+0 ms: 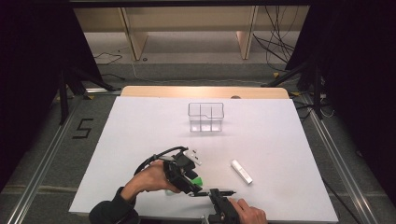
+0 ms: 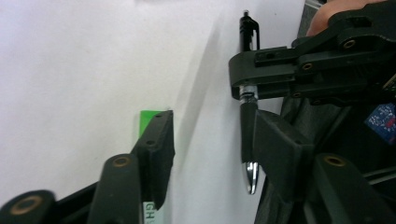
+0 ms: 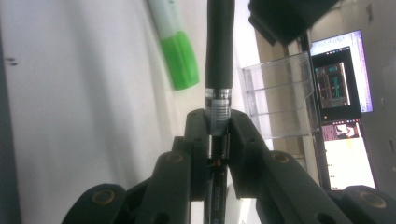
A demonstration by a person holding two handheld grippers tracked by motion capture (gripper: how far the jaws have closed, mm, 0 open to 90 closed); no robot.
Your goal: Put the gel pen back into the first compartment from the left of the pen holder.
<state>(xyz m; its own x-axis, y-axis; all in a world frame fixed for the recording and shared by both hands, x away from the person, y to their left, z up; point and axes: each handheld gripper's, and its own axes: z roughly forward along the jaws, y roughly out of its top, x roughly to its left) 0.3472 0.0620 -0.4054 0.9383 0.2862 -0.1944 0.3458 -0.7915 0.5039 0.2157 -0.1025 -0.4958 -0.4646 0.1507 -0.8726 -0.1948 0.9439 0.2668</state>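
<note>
the right gripper (image 3: 217, 135) is squeezing the pen (image 2: 248, 135) tight while the left gripper (image 2: 210, 140), jaws wide open and holding nothing, is reaching around its tip, so i think it needs to close next.

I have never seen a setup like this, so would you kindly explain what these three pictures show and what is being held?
A person sits at a white table and holds a hand-operated claw in each hand. One picture is from a camera above; the other two are from cameras riding on each claw, looking along its black jaws. The right claw is shut on a black pen near its middle. The left claw is open, its jaws either side of the pen's tip end. On the table lie a green highlighter, a small white stick and a clear compartmented holder.
</note>
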